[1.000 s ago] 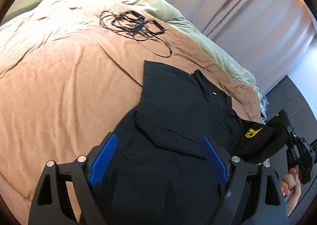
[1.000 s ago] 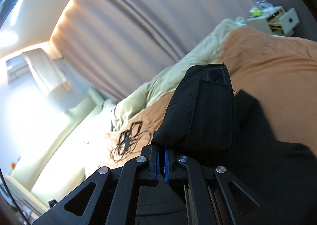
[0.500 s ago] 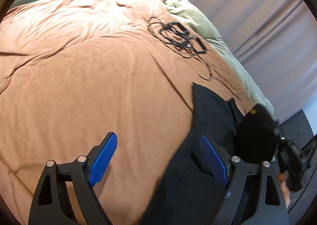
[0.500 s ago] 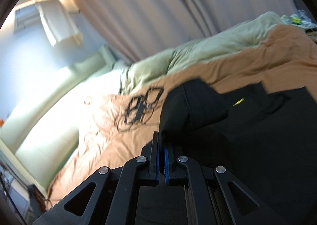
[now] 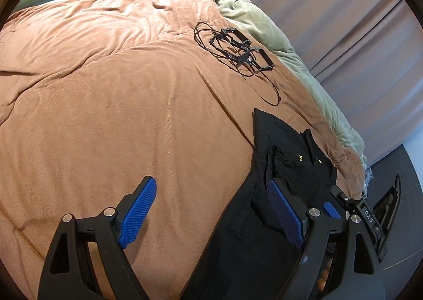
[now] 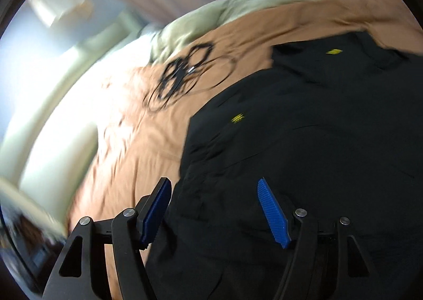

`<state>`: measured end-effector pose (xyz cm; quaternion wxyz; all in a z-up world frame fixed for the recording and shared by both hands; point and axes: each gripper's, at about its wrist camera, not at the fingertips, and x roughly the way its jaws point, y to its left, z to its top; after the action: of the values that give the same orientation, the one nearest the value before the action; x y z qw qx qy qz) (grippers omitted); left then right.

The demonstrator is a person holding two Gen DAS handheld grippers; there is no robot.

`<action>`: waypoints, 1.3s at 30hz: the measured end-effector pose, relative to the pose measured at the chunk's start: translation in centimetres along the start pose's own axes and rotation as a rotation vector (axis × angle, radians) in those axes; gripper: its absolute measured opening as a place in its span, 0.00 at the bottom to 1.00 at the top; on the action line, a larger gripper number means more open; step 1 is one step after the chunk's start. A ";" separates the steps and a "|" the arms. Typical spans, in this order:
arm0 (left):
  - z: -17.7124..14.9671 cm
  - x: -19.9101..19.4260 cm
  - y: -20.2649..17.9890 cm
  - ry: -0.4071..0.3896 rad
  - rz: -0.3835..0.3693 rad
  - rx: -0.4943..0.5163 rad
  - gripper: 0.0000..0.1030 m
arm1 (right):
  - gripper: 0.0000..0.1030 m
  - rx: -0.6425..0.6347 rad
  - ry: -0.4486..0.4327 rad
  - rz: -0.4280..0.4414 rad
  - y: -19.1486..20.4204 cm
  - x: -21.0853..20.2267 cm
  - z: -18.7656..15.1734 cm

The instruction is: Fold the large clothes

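A black garment (image 5: 285,167) with small yellow marks lies on the brown bedspread (image 5: 132,104) at the right side of the bed. In the right wrist view the garment (image 6: 317,141) fills the right half, with a sleeve folded onto it. My left gripper (image 5: 208,204) is open and empty, above the garment's left edge and the bedspread. My right gripper (image 6: 214,207) is open and empty, just above the garment's near left part. The right gripper also shows in the left wrist view (image 5: 343,207), low on the right.
A tangle of black cable and black frames (image 5: 238,48) lies on the bedspread beyond the garment; it also shows in the right wrist view (image 6: 182,75). A pale green blanket (image 5: 290,62) runs along the bed's far edge. Curtains (image 5: 343,22) hang behind.
My right gripper has opened and let go of the black sleeve, which now lies on the garment. The left gripper swung left and stays open.
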<state>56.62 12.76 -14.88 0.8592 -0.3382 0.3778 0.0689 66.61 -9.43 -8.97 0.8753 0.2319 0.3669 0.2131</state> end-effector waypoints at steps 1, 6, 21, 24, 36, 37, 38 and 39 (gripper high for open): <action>0.1 0.0 0.0 -0.002 0.002 -0.003 0.85 | 0.66 0.023 -0.011 -0.013 -0.6 -0.4 0.1; 0.4 0.2 0.2 0.012 0.001 -0.028 0.85 | 0.66 0.098 0.001 -0.071 -3.5 -2.0 -0.5; -4.4 -5.1 -4.6 0.071 -0.067 0.137 0.85 | 0.67 0.073 -0.033 -0.200 -6.7 -13.7 -6.0; -6.3 -6.8 -4.8 0.088 -0.082 0.160 0.85 | 0.72 0.024 -0.038 -0.237 -6.6 -16.5 -7.5; -10.9 -15.4 -1.3 0.060 -0.087 0.174 0.91 | 0.90 0.068 -0.073 -0.289 -10.7 -28.2 -13.7; -11.3 -16.0 -1.4 0.052 -0.091 0.184 0.91 | 0.91 0.076 -0.076 -0.294 -10.9 -28.8 -14.1; -11.8 -16.8 -1.3 0.043 -0.093 0.202 0.91 | 0.93 0.081 -0.077 -0.297 -11.1 -29.4 -14.6; -12.2 -17.4 -1.4 0.038 -0.094 0.220 0.91 | 0.95 0.084 -0.081 -0.299 -11.3 -30.3 -15.1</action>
<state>37.47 6.37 -7.98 0.8862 -0.2603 0.3828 -0.0199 38.29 -31.14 -8.27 0.9009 0.2192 0.3704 0.0555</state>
